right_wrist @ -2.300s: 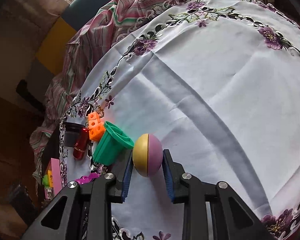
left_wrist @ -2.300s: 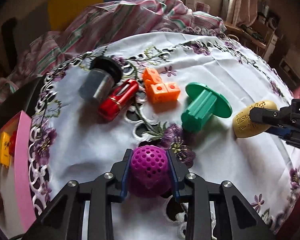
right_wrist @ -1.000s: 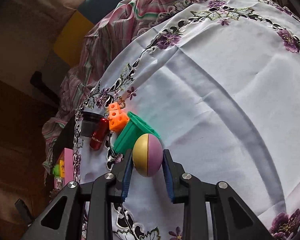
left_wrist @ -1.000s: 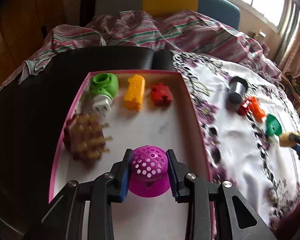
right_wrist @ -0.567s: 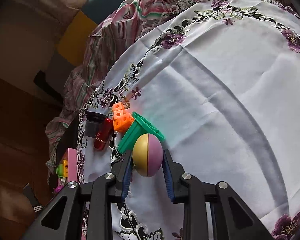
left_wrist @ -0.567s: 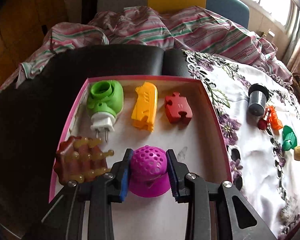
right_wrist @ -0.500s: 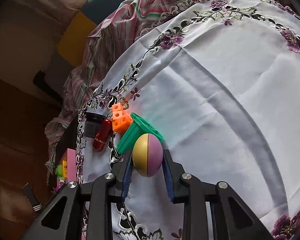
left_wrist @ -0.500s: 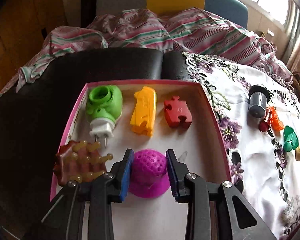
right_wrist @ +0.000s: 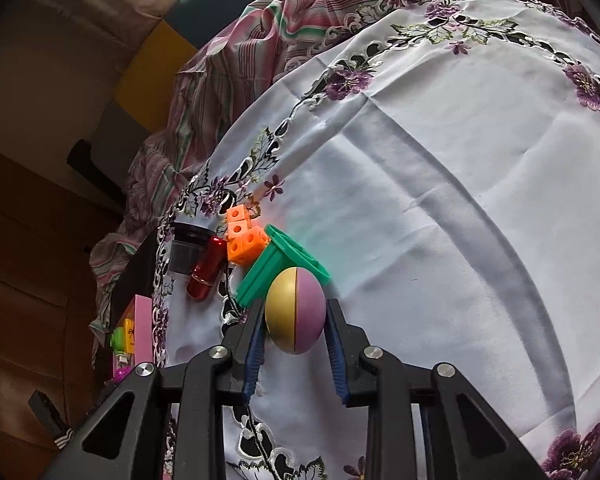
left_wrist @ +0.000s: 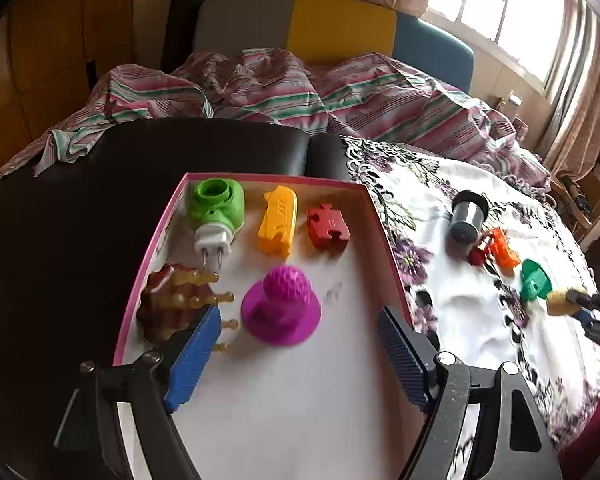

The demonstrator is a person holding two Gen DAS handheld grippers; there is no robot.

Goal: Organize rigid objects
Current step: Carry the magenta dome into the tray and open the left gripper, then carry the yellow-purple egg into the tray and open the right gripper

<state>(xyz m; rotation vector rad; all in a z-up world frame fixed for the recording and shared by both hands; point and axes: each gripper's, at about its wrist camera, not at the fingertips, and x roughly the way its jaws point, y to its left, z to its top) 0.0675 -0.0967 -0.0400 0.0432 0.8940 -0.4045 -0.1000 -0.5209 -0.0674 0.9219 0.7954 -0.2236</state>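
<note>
My left gripper (left_wrist: pixel 300 324) is wide open above the pink-rimmed tray (left_wrist: pixel 384 240). A purple perforated dome piece (left_wrist: pixel 281 304) stands free on the tray floor just ahead of it. The tray also holds a green plug (left_wrist: pixel 217 210), a yellow piece (left_wrist: pixel 279 220), a red puzzle piece (left_wrist: pixel 327 227) and a brown spiky piece (left_wrist: pixel 172 300). My right gripper (right_wrist: pixel 294 320) is shut on a yellow and lilac egg (right_wrist: pixel 295 315) above the white cloth; the egg also shows in the left wrist view (left_wrist: pixel 558 300).
On the flowered cloth (right_wrist: pixel 440 168) lie a green flanged piece (right_wrist: pixel 276 268), orange cubes (right_wrist: pixel 242 242), a red cylinder (right_wrist: pixel 206 270) and a dark jar (right_wrist: pixel 186 248). A black cushion (left_wrist: pixel 100 184) lies beside the tray, striped fabric (left_wrist: pixel 300 92) beyond.
My left gripper carried the purple piece from the cloth to the tray, opened and let it go, then drew back. My right gripper keeps hold of the egg.
</note>
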